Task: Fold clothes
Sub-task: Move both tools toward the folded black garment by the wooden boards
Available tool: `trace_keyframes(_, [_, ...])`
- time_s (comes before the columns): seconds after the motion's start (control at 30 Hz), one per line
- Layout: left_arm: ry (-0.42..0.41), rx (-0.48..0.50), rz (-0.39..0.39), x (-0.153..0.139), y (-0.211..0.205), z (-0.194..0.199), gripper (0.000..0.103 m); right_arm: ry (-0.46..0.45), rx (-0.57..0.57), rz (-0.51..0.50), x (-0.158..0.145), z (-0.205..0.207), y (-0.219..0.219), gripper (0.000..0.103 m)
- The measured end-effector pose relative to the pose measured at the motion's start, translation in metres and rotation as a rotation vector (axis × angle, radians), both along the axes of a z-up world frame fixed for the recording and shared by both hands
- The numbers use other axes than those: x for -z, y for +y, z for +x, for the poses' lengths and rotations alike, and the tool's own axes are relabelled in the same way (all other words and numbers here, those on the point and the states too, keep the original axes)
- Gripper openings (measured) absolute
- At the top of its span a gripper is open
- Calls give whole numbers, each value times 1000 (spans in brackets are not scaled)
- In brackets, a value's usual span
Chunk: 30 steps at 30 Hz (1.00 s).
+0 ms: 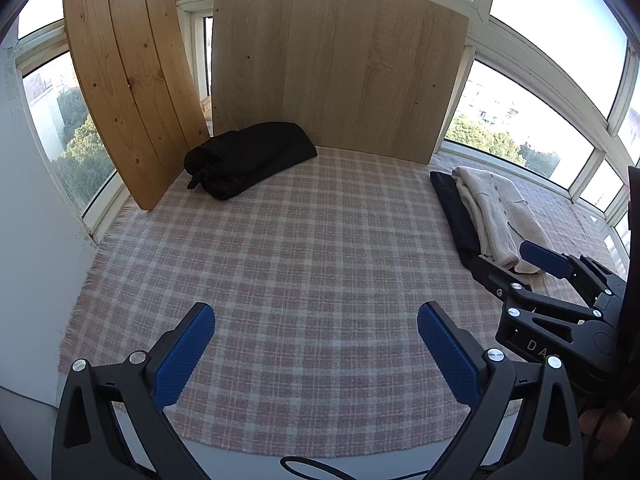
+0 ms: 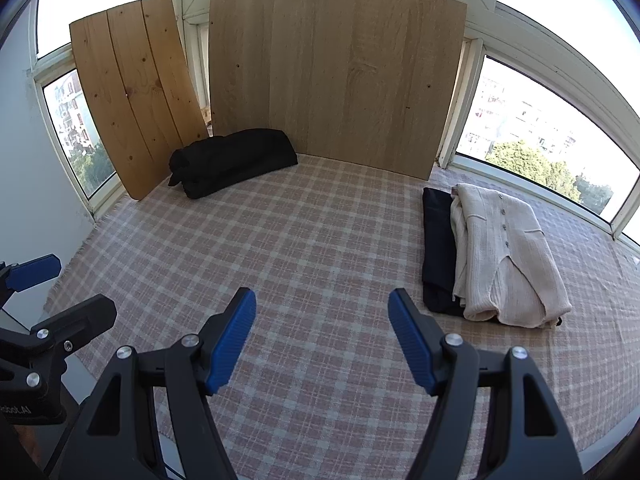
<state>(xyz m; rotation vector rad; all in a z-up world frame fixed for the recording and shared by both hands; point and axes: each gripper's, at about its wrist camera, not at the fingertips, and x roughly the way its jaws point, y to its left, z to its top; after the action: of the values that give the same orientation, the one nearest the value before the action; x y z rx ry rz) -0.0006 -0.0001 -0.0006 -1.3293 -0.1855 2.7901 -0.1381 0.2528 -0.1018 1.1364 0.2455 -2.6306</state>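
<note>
Jaws apart and empty, the left gripper [image 1: 316, 354] and right gripper [image 2: 322, 340] hover over the plaid cloth [image 2: 320, 240], where a careless grab at the folded cream cardigan [image 2: 508, 256] risks undoing its neat stack.

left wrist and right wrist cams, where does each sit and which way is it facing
Left wrist: sits on the left gripper, looking forward over the checked cloth toward the wooden boards; its open fingers show, and the right gripper at right.
Right wrist: sits on the right gripper, facing the same way; its open fingers show, with the left gripper at left.
Shared: black bundle, cream cardigan lying on a dark folded garment.
</note>
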Motion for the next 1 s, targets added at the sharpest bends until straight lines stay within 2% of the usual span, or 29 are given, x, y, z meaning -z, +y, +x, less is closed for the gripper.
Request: trace_keyframes(1.0, [-77,-50,12,26,-14,-29,102,-49,-27,30,7,-44,-18,68])
